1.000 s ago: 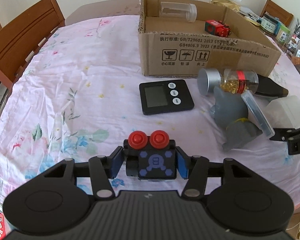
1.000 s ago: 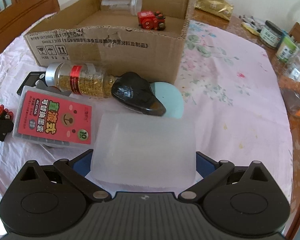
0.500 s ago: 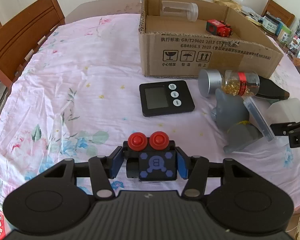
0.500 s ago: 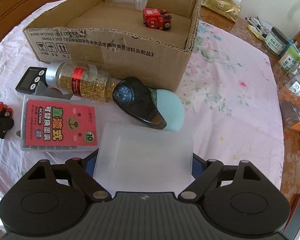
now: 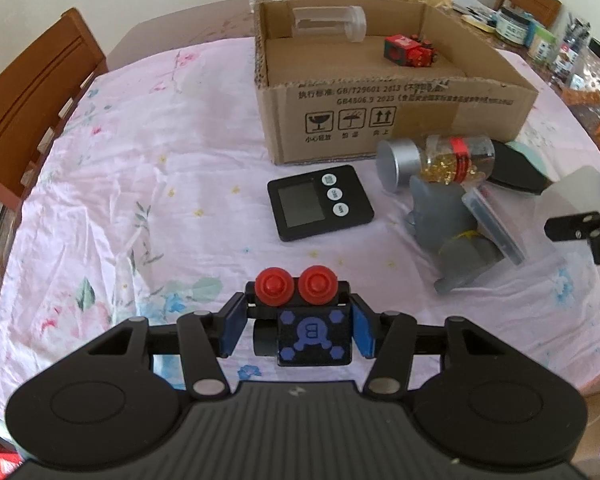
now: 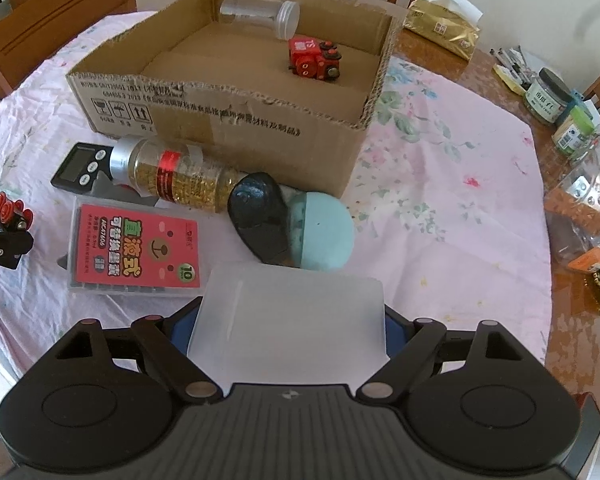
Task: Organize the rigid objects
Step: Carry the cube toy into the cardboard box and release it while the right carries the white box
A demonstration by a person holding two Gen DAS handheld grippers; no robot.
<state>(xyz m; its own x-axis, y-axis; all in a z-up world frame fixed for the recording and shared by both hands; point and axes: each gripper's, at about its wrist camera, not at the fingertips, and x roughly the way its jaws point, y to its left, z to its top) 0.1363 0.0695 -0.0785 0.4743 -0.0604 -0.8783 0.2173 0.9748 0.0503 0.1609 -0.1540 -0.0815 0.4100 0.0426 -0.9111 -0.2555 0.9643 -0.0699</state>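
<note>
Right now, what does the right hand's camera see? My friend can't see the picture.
The right gripper holds a frosted plastic box between its jaws, above a flowery tablecloth. Ahead, an open cardboard box contains a red toy train and a clear jar.

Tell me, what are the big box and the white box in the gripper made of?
Big box: brown cardboard, matte; the torn rim shows wavy corrugated layers. White box: probably frosted plastic, since it looks milky, smooth and slightly see-through.

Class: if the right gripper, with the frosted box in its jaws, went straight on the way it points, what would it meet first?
Probably the black and teal mouse, lying just ahead of the frosted box in the right gripper; depth is uncertain.
</note>
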